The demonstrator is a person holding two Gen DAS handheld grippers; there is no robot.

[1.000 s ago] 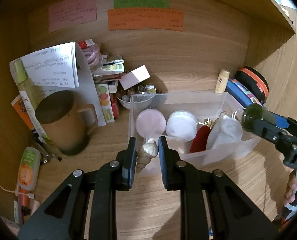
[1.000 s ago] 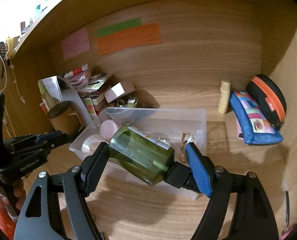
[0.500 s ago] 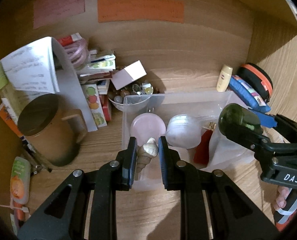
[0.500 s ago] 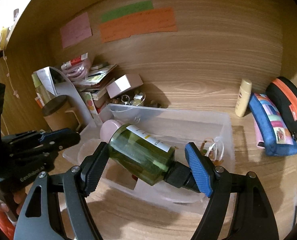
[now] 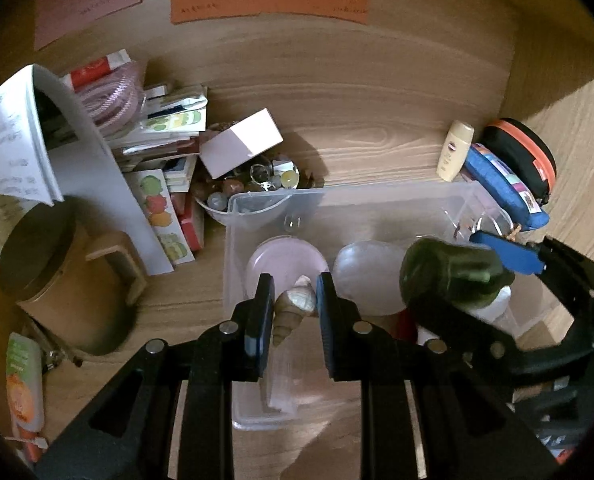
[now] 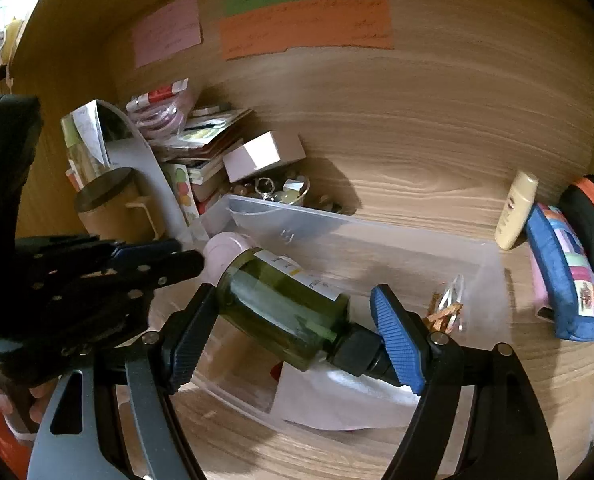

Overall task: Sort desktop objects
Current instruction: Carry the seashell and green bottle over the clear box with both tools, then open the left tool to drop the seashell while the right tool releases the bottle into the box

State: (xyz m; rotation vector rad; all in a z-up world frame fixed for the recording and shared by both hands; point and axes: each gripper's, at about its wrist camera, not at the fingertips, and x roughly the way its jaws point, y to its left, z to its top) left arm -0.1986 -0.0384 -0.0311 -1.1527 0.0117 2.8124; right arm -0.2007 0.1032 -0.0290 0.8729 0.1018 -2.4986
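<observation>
My left gripper (image 5: pixel 295 312) has its jaws narrowed on a spiral seashell (image 5: pixel 291 309), the pointed end angled down toward me, and I hold it above the near left part of the clear plastic bin (image 5: pixel 337 196). Below it in the bin I see a pink round lid (image 5: pixel 283 258) and, just to its right, a white round container (image 5: pixel 367 268). My right gripper (image 6: pixel 297 320) clamps a dark green bottle (image 6: pixel 281 304) lengthwise, base against the black pad and black cap against the blue pad, tilted over the middle of the bin. Left of the bin stands a brown mug (image 5: pixel 63 280); behind it a small bowl of trinkets (image 5: pixel 253 188) touches the bin's far left corner. At far right a cream tube (image 5: pixel 453 152) stands beside a blue pouch (image 5: pixel 501 184).
</observation>
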